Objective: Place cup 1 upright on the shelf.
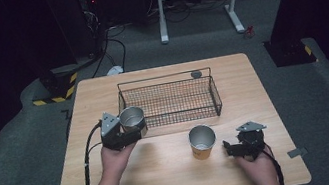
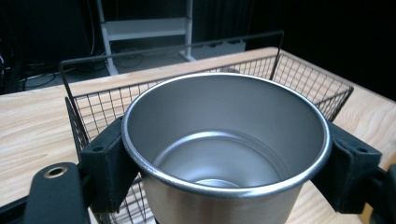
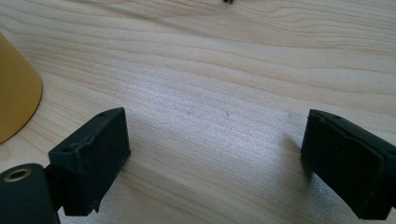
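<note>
On the wooden surface (image 1: 166, 173) a wire basket (image 1: 169, 103) stands at the back, and just at its near-left corner the left claw (image 1: 130, 128) grips a steel cup (image 1: 132, 118) upright — the right claw (image 1: 233, 151) rests open beside a yellow cup (image 1: 202, 142).

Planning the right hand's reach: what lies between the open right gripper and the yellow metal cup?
Bare wooden table, as the right gripper view shows.
</note>
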{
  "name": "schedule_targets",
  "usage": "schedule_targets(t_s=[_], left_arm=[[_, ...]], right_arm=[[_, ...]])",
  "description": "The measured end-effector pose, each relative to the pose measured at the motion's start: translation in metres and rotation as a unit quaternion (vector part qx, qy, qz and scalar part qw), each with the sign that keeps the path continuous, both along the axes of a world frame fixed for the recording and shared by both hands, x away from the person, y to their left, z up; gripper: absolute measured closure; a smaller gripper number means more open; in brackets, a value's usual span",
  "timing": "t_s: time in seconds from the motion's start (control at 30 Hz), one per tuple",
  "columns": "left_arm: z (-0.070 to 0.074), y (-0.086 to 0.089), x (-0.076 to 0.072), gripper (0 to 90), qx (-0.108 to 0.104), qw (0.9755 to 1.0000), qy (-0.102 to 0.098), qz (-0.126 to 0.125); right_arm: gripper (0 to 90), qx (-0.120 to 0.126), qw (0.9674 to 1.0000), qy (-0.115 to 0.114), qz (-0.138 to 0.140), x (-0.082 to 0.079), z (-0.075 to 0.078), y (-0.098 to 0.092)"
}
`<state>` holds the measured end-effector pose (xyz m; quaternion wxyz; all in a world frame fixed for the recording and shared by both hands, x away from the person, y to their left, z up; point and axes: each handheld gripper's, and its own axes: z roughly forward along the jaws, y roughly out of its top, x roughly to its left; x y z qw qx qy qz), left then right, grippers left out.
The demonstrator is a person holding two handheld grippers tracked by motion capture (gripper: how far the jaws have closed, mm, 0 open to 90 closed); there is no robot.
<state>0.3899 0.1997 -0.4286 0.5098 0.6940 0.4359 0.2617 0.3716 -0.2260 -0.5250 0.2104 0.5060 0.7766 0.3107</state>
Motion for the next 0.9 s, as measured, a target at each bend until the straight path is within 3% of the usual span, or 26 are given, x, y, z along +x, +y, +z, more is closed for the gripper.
schedule_targets(t_s=[0.37,0.9], left_arm=[[0.013,-0.001,0.017,18.8,0.005,0.9999,-0.008,0.007],[0.021,-0.014,0.05,18.8,0.014,0.9999,0.0,0.006]], right_arm=[[7.2,-0.001,1.0,0.0,0.001,0.0,0.0,0.0],[7.2,0.0,1.0,0.0,0.0,0.0,0.0,0.0]])
